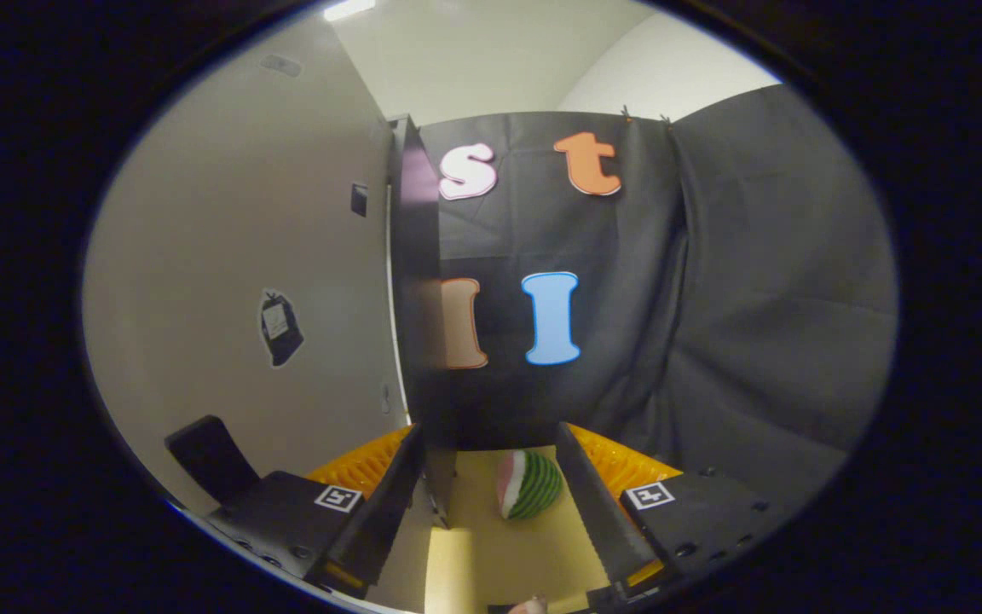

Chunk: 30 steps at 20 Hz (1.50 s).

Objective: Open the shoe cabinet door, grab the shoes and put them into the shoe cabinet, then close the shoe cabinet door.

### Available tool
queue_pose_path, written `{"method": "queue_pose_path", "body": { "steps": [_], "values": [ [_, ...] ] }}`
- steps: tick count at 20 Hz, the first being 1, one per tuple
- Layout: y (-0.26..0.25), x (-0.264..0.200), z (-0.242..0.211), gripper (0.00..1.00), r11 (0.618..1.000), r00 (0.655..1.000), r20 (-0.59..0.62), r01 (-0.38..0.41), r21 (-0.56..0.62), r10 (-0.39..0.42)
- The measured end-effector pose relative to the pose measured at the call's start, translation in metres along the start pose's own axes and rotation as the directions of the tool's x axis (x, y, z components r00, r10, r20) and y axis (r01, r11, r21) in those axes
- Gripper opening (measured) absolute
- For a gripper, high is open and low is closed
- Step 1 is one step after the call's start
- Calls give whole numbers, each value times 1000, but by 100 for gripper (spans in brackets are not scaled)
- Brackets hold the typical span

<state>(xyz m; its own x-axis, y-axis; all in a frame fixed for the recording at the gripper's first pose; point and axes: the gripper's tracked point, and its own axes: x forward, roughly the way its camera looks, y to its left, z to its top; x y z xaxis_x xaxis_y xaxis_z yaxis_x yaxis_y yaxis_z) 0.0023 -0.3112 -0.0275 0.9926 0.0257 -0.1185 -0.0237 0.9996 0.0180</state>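
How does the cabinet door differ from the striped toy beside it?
The door is tall, flat and pale, standing upright; the watermelon toy is small, round, green-striped, on the yellow surface. The door edge sits by the left finger, the toy nearer the right. Both lie between the open tongs.

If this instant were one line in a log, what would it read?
gripper: open, holding nothing | cabinet door: edge-on between fingers | watermelon toy: on floor just ahead

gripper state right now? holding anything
gripper: open, holding nothing; the cabinet door's edge stands between its fingers, close by one of them, but the two do not press on it.
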Motion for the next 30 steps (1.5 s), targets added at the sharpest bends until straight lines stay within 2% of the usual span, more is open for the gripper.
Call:
{"method": "queue_pose_path", "body": {
  "steps": [7,10,16,20,25,30],
  "values": [
    [20,-3,-1,94,1000,1000,-2,-6,-10,6],
    [54,-9,-4,94,999,1000,-1,-29,-24,29],
    [119,-12,-9,94,1000,1000,5,14,-3,-14],
    [170,-8,-12,94,1000,1000,22,14,14,-14],
    [236,10,-12,94,1000,999,32,-17,6,17],
    [305,39,-21,94,995,995,18,-101,4,101]
  ]
}}
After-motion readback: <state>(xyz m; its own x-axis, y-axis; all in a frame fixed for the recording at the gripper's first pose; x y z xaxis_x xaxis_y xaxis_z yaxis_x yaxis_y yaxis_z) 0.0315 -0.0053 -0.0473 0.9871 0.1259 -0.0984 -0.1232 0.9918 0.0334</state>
